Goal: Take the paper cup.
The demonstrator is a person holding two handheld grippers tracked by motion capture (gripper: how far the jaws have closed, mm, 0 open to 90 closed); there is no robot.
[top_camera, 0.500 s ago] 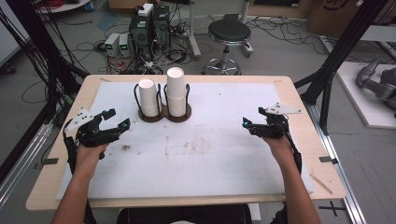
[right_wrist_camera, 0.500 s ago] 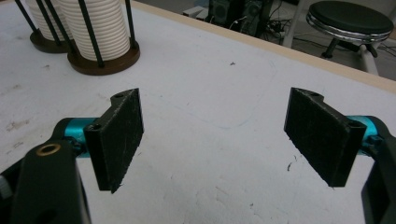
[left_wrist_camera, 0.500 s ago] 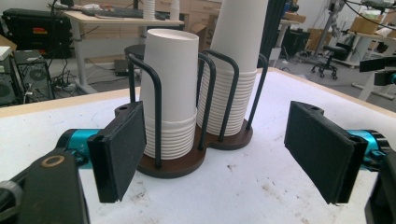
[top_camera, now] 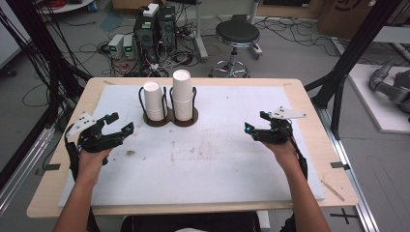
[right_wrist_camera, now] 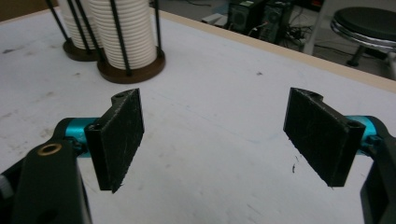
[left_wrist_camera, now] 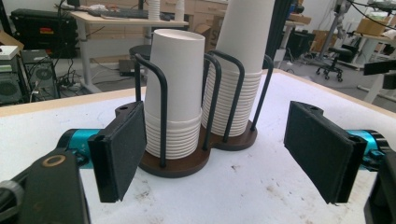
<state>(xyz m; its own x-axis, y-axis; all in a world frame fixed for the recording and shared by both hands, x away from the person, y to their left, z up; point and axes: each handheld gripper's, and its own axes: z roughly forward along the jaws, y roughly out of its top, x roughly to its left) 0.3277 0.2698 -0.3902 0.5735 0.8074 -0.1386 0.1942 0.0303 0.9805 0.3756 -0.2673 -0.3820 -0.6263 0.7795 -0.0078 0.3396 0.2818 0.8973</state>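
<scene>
Both black two-jaw grippers, left gripper (top_camera: 115, 124) and right gripper (top_camera: 254, 123), hover wide open and empty over the white mat (top_camera: 217, 159), flanking the dark wire-post holder (top_camera: 170, 120) of stacked white paper cups (top_camera: 154, 101) near the mat's far edge.

Two cup stacks (top_camera: 154, 100), one holder (top_camera: 170, 120)

The right tool (right_wrist_camera: 212, 140) hangs over the white, stained surface (right_wrist_camera: 224, 116) with its two black padded jaws wide apart and nothing between them. Ribbed white paper cup stacks (right_wrist_camera: 123, 28) stand in a dark wire-and-wood holder (right_wrist_camera: 133, 70) upper left.
</scene>
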